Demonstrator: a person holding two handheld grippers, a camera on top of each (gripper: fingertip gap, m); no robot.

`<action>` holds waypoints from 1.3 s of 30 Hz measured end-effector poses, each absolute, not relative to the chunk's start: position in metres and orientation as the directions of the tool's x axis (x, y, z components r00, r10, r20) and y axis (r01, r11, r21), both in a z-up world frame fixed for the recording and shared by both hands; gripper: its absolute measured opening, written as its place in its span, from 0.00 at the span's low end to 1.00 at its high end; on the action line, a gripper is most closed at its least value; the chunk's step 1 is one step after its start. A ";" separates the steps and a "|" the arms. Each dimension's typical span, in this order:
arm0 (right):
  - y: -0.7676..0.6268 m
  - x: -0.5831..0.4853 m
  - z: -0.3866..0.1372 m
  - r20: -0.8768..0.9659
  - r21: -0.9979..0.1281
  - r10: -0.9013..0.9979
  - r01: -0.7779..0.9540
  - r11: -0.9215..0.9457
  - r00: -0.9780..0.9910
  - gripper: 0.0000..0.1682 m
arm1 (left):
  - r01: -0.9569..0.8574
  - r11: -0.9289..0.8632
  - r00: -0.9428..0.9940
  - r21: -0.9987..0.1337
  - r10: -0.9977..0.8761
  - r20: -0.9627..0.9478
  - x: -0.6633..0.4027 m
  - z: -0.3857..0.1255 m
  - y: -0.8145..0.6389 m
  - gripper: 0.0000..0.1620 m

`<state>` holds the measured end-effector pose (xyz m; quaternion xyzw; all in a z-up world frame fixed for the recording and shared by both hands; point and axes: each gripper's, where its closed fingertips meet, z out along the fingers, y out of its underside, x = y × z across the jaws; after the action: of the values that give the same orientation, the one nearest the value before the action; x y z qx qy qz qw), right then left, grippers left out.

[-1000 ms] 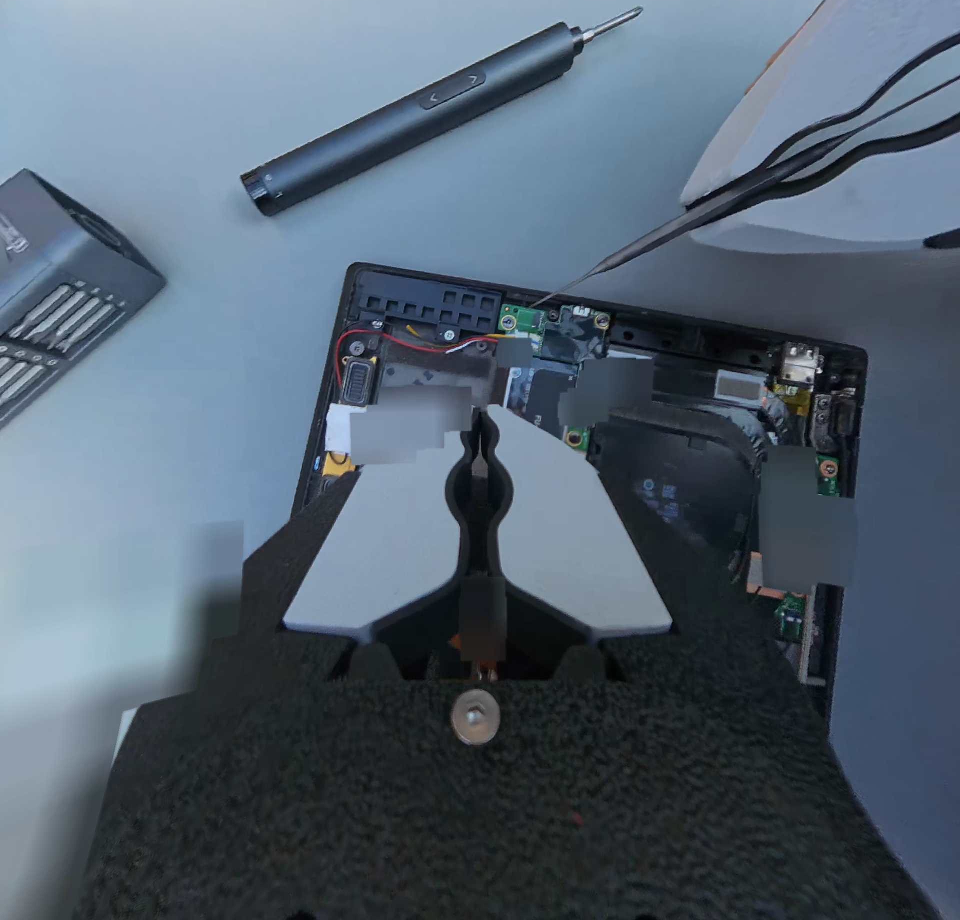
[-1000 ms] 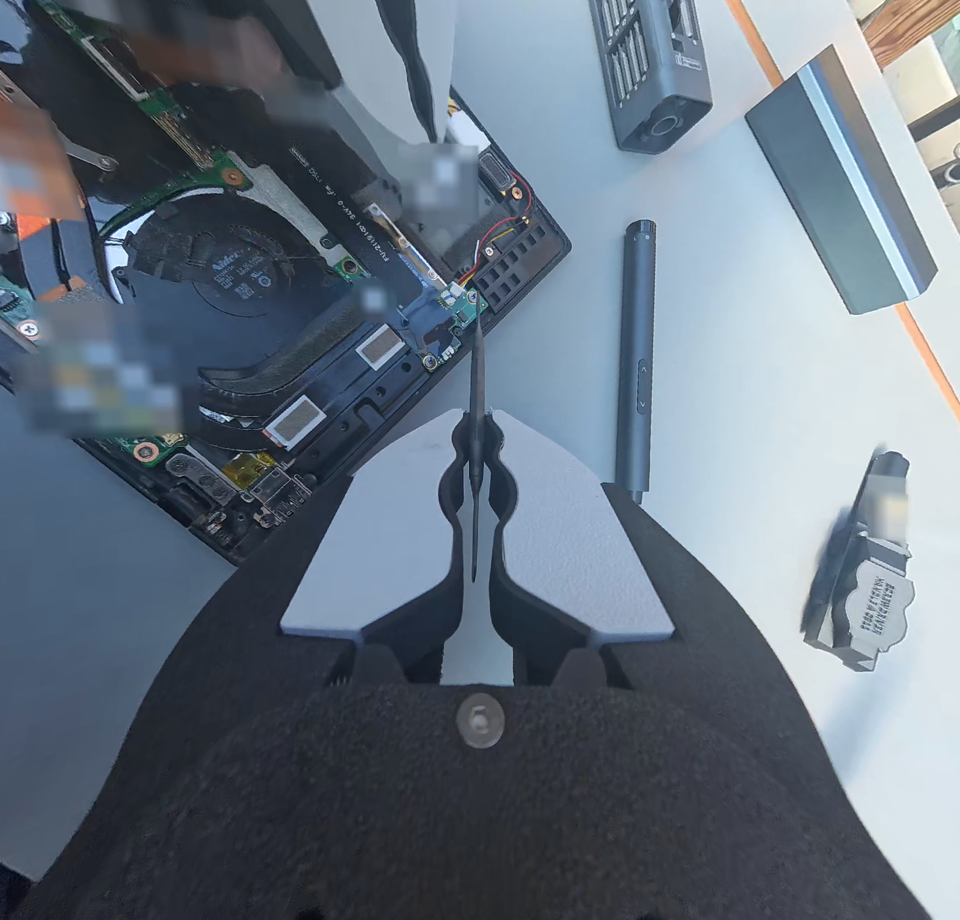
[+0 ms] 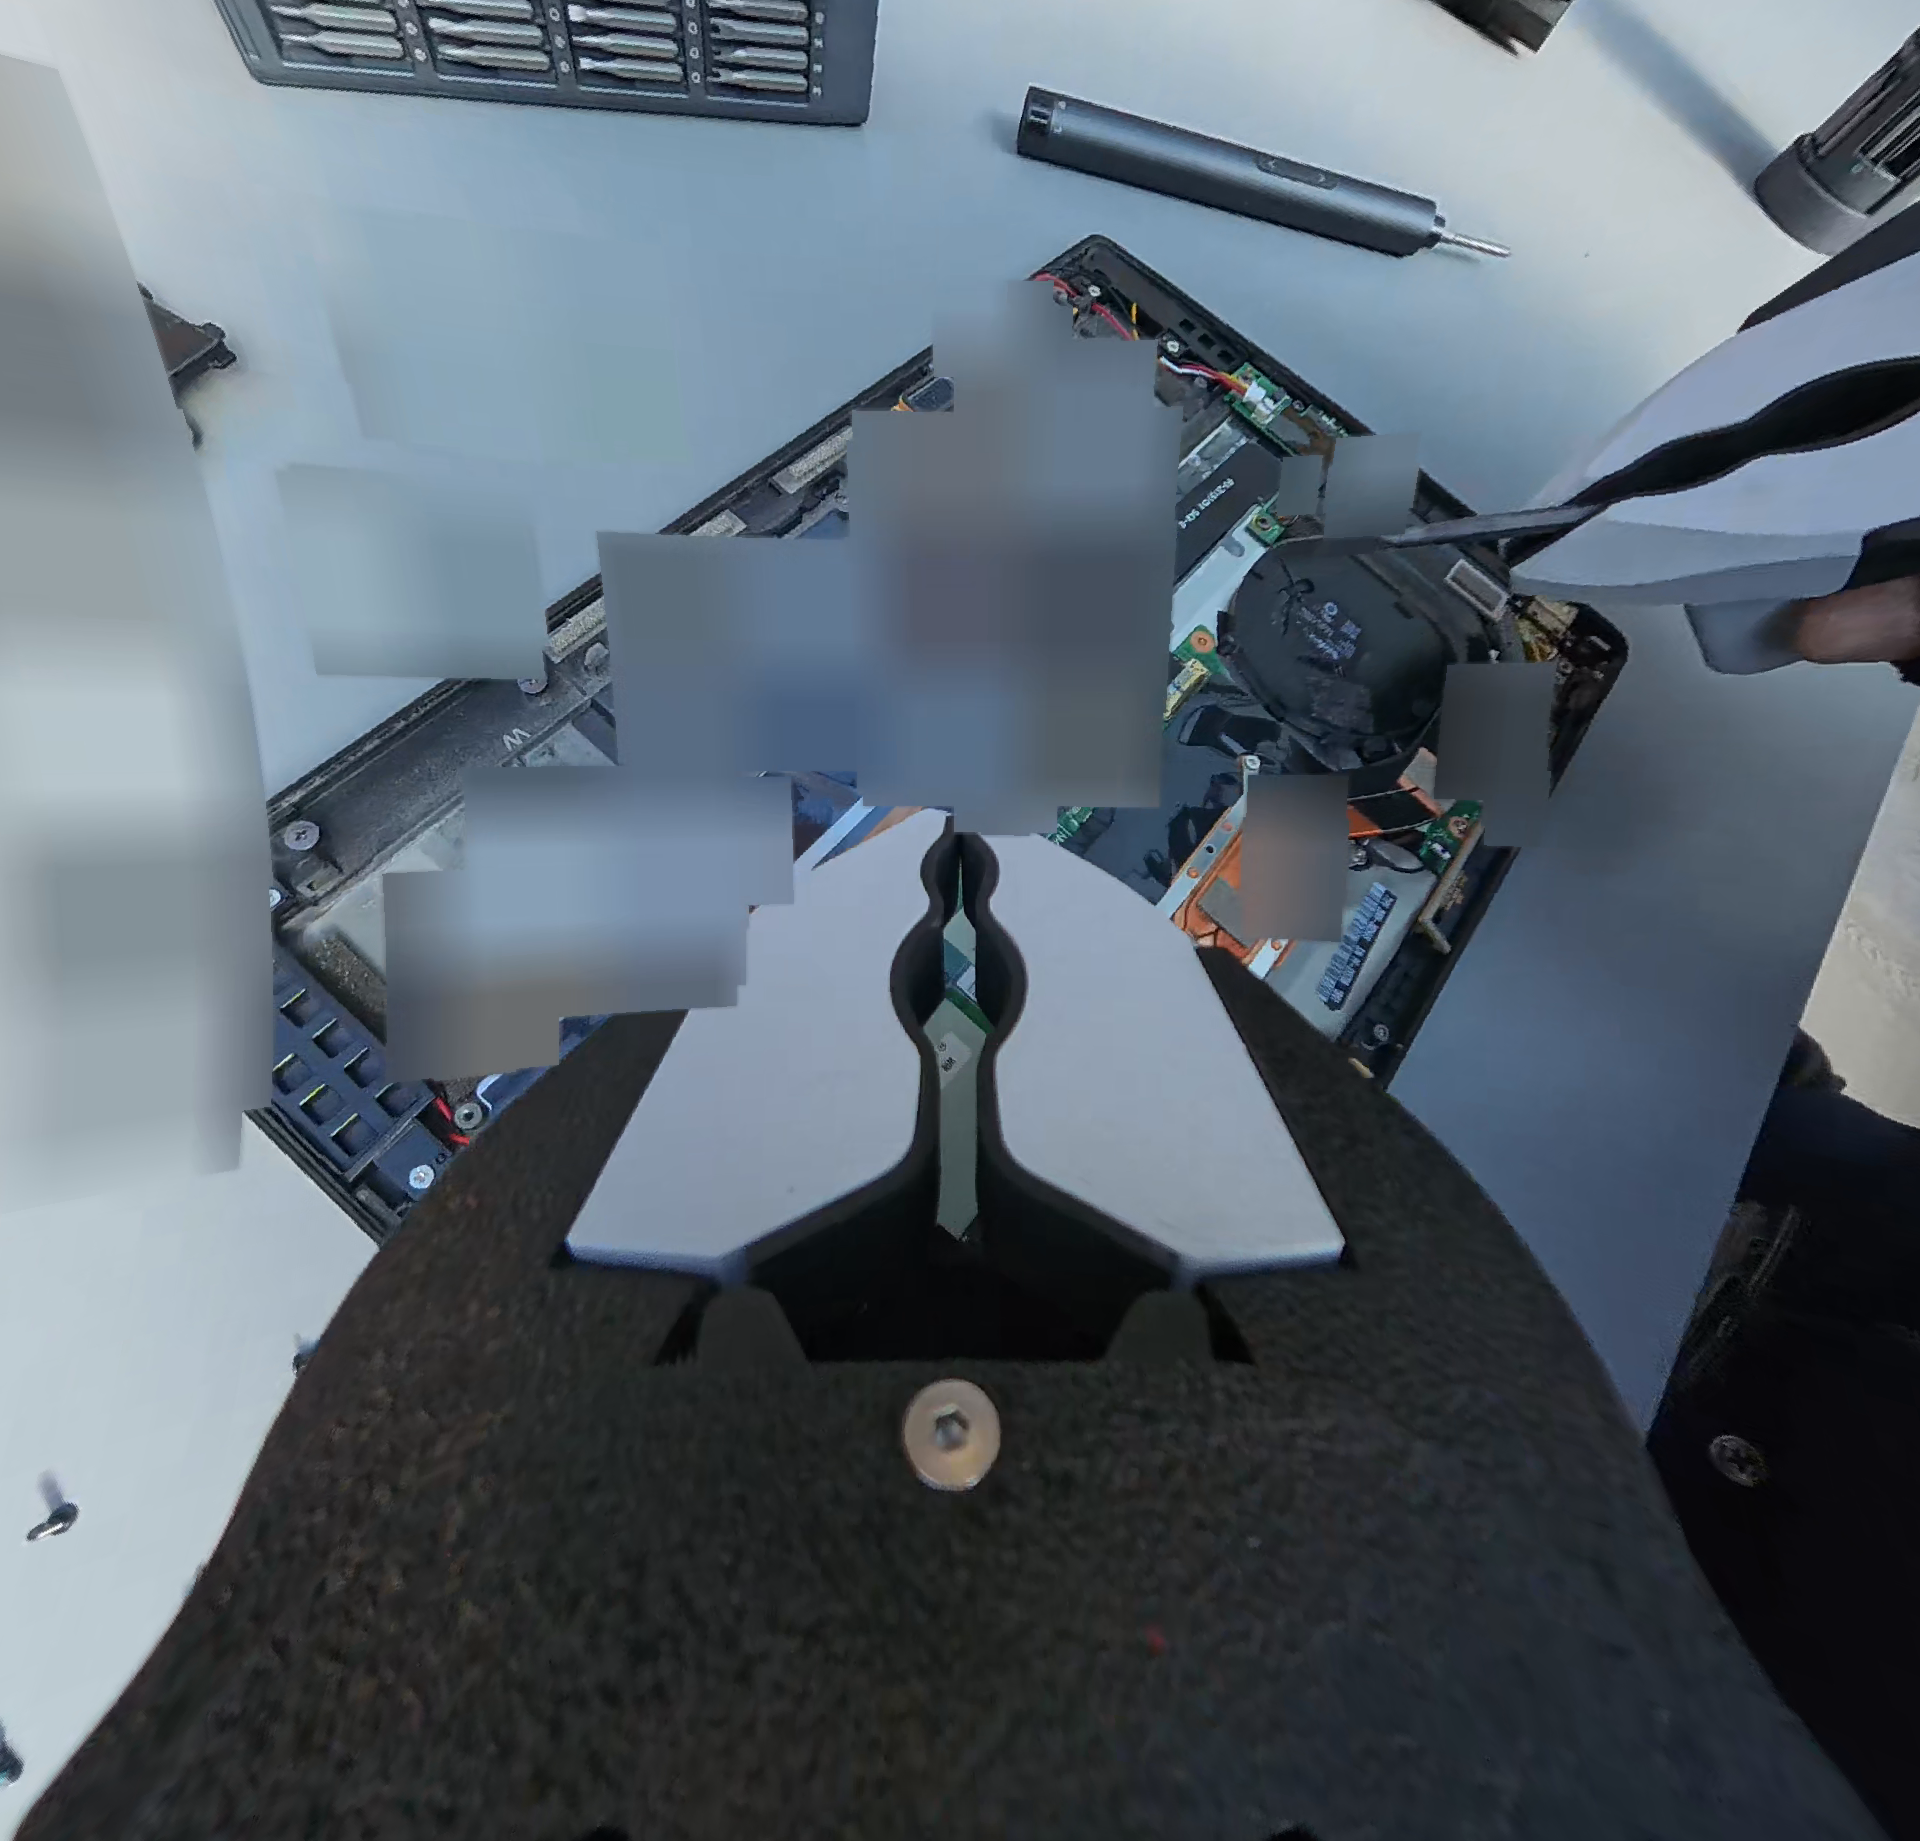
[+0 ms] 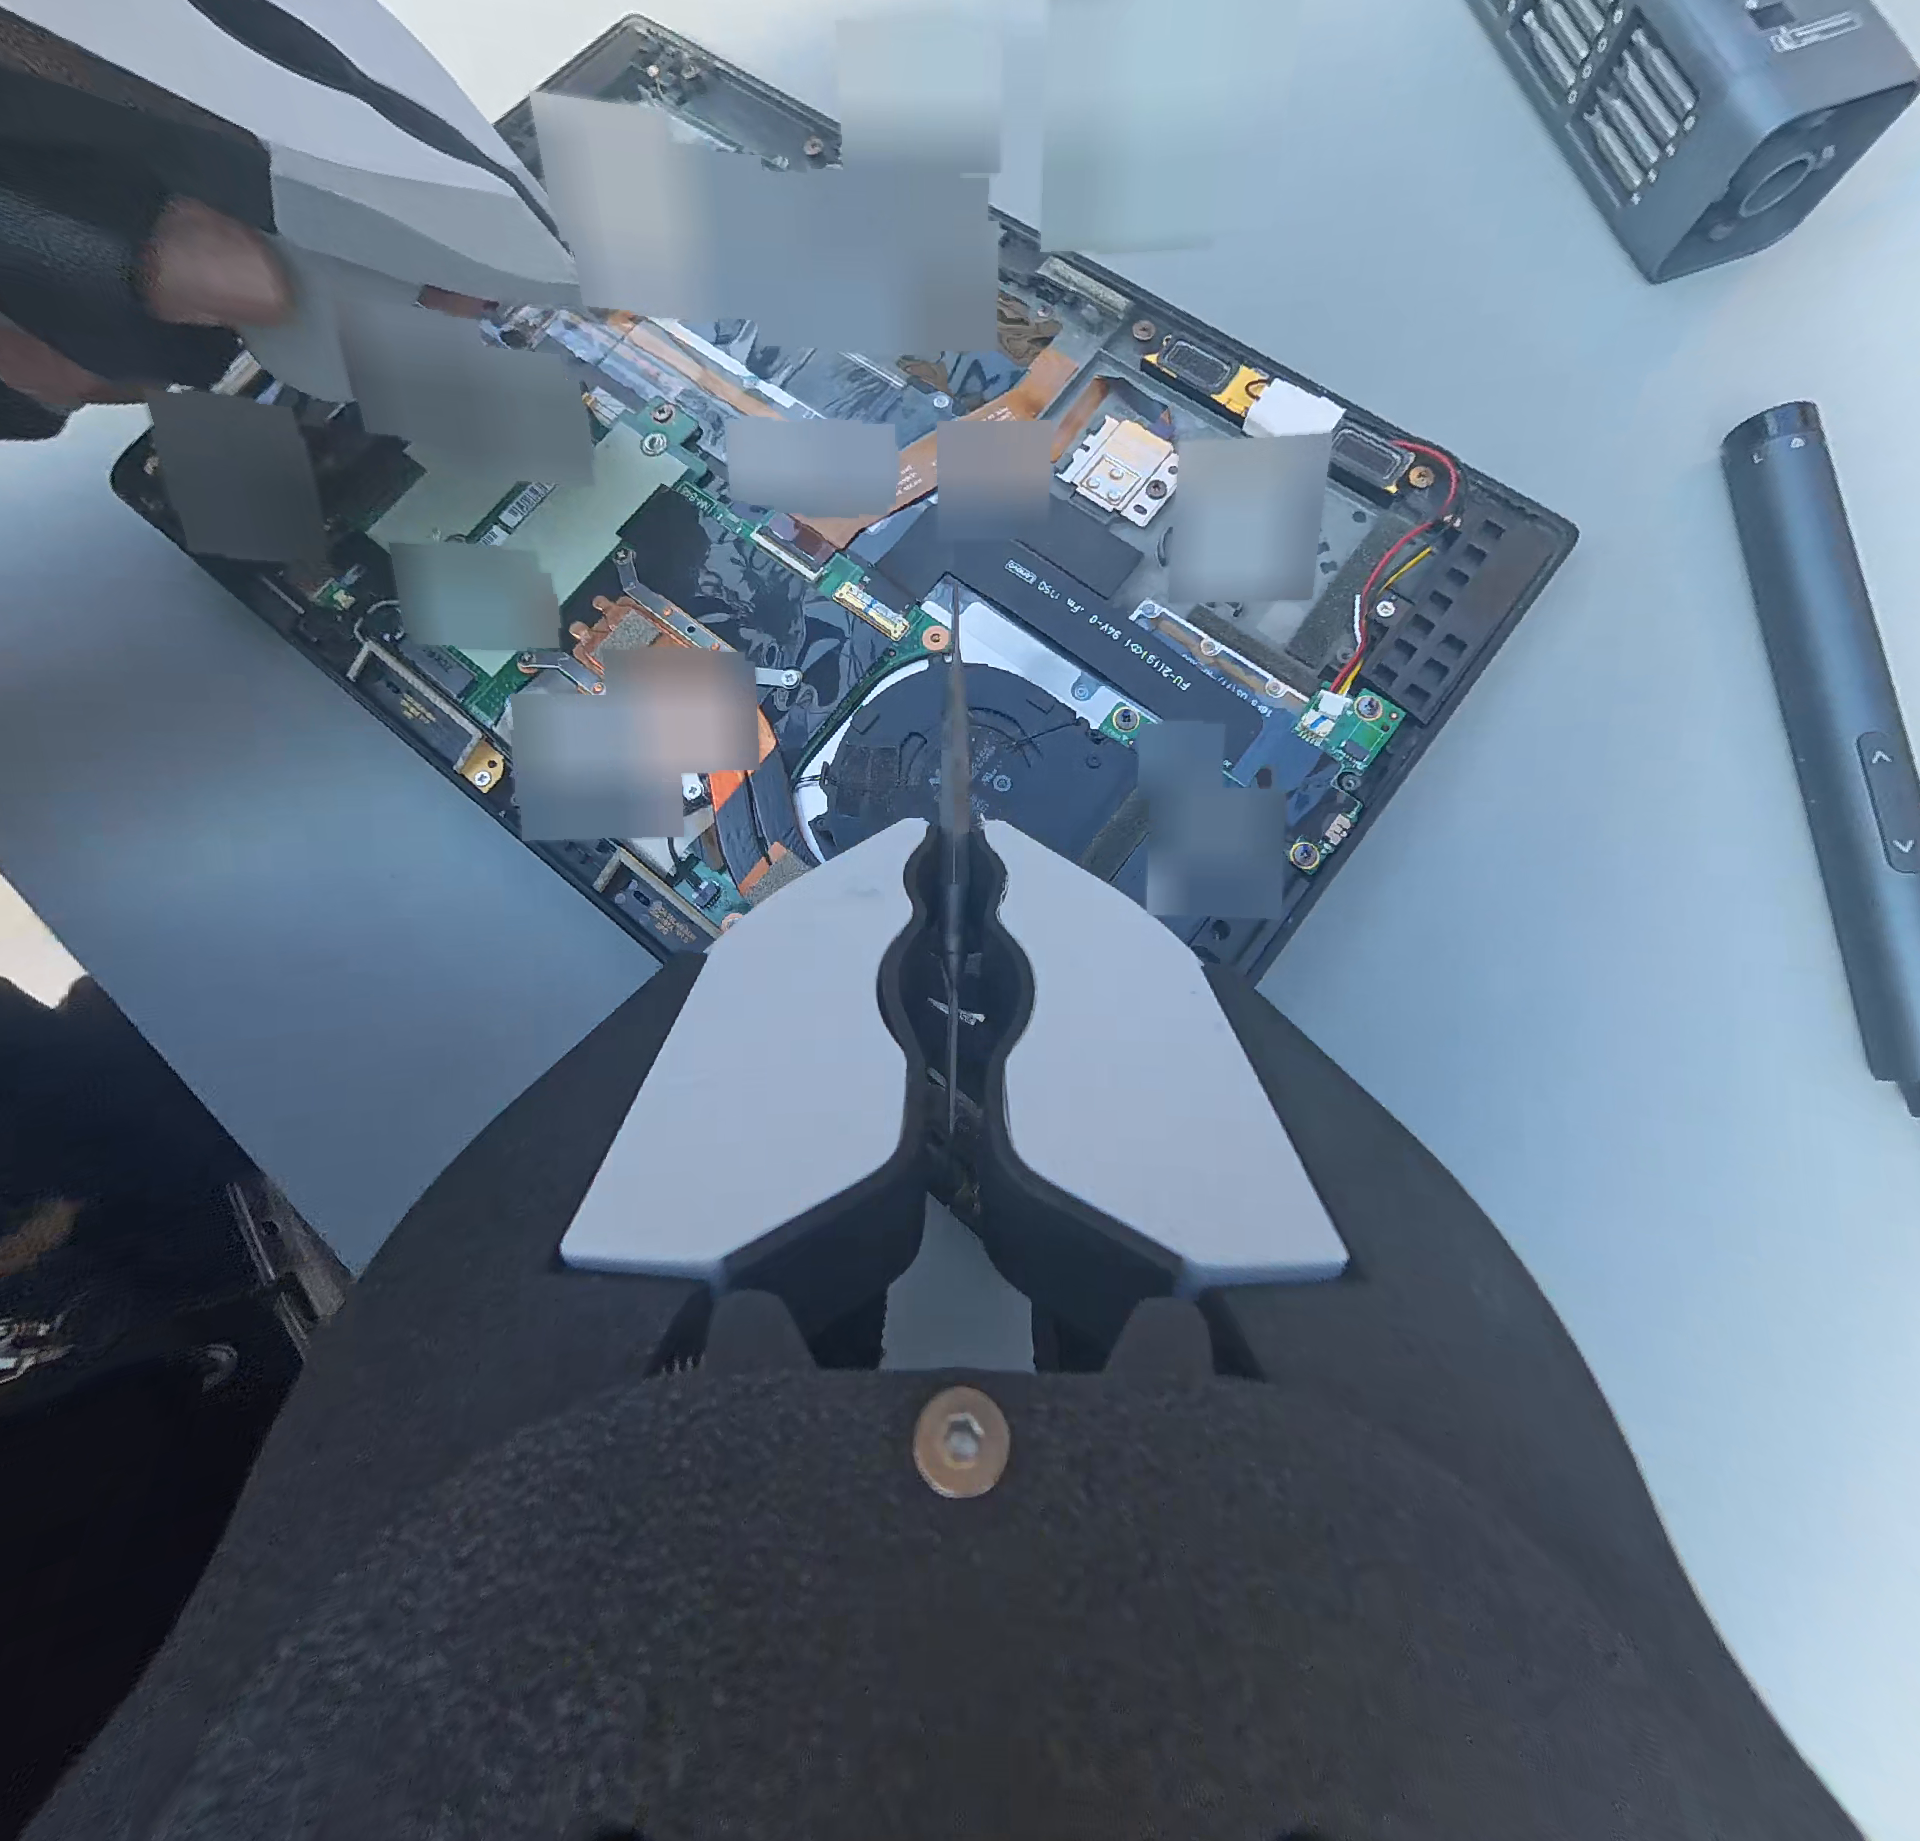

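An opened laptop (image 3: 395,783) lies on the pale table with its boards, black fan (image 3: 1340,638) and copper heat pipe bare. My left gripper (image 3: 954,841) is shut with nothing seen in it and hovers over the laptop's middle. My right gripper (image 4: 954,835) is shut on black tweezers (image 4: 951,752). The tweezers' tip points at a screw on the rim of the fan (image 4: 997,752), inside the laptop (image 4: 1455,628). In the left wrist view the right gripper (image 3: 1538,544) comes in from the right with the tweezers (image 3: 1455,529) over the fan. The left gripper (image 4: 551,264) shows at the right wrist view's upper left.
A dark electric screwdriver (image 3: 1226,170) (image 4: 1818,711) lies on the table beside the laptop's corner. A grey case of screwdriver bits (image 3: 540,25) (image 4: 1662,56) lies beyond it. A small loose screw (image 3: 52,1521) lies on the table at the lower left. A gloved hand (image 4: 125,264) holds the left gripper. My left tips are about 15 cm from the fan (image 4: 997,752), my right tips only 4 cm. My left wrist view (image 3: 1308,606) looks at it from another angle.
Both grippers have risen and turned, so more of the laptop shows. The tweezers' tip moved from the small green board at the laptop's corner to the fan's rim. Both grippers stay shut.
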<state>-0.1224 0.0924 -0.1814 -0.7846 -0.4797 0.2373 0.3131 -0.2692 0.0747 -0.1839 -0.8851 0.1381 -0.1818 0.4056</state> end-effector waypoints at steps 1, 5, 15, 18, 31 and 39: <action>0.091 -0.122 -0.183 -0.065 -0.716 0.902 0.610 -0.341 0.428 0.02 | -0.115 -0.635 0.893 -0.764 -0.403 0.201 -0.268 -0.185 0.075 0.00; 0.084 -0.121 -0.189 -0.048 -0.709 0.908 0.626 -0.325 0.417 0.02 | -0.188 -0.665 0.873 -0.723 -0.450 0.187 -0.254 -0.190 0.074 0.00; 0.056 -0.121 -0.179 -0.127 -0.754 0.879 0.531 -0.387 0.460 0.02 | -0.154 -0.693 0.812 -0.704 -0.495 0.310 -0.244 -0.174 0.053 0.00; 0.054 -0.122 -0.180 -0.082 -0.740 0.885 0.566 -0.362 0.459 0.02 | -0.098 -0.691 0.786 -0.717 -0.496 0.370 -0.243 -0.169 0.049 0.00; 0.062 -0.137 -0.181 -0.132 -0.721 0.863 0.551 -0.421 0.487 0.02 | -0.051 -0.726 0.756 -0.685 -0.476 0.448 -0.271 -0.171 0.065 0.00; 0.061 -0.143 -0.187 0.092 -0.650 0.909 0.716 -0.255 0.407 0.02 | -0.147 -0.695 0.806 -0.704 -0.496 0.322 -0.266 -0.178 0.049 0.00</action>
<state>-0.1431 0.0613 -0.1871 -0.7771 -0.5228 0.1530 0.3152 -0.2665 0.0489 -0.1783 -0.8853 0.1816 -0.2526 0.3456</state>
